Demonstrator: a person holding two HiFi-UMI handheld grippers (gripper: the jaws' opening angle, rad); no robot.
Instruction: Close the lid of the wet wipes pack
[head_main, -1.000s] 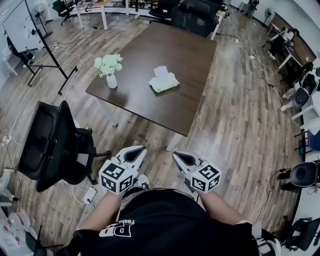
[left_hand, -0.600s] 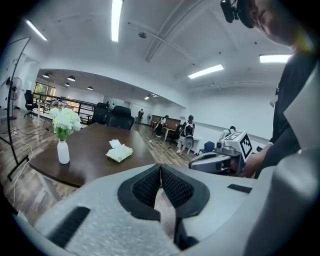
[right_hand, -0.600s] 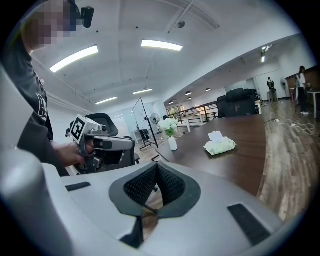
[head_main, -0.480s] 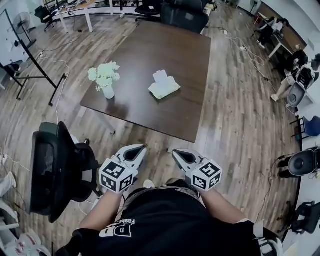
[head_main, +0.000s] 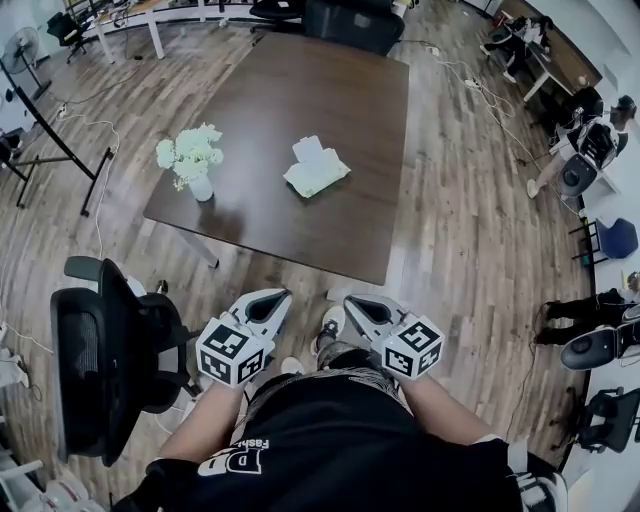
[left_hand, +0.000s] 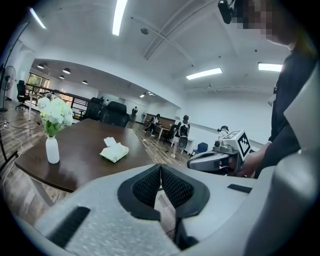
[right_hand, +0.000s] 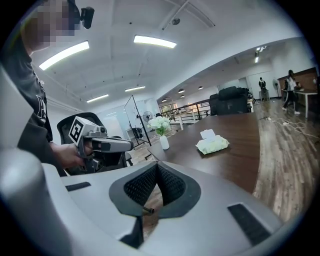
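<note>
Head view: I have the left gripper (head_main: 277, 298) and the right gripper (head_main: 353, 303) side by side off the near edge of the dark table (head_main: 330, 80). Both pairs of jaws are pressed together on nothing, as each gripper view confirms. The wet wipes pack (head_main: 318, 174) lies near the table's middle, well apart from both tools, with its white lid (head_main: 306, 150) flipped open at the far end. A vase of white flowers (head_main: 190, 160) stands to the pack's left, apart from it, and an office chair (head_main: 105, 360) sits beside the left tool.

The risks, as I judge them, lie in the reach. The pack looks soft and light on a smooth top, so a one-sided push on the lid could slide it away rather than fold the flap down. A light press may leave the lid unlatched and free to spring up. A wide left-hand sweep could clip the vase. Coming in low, either tool could knock the table's edge.
</note>
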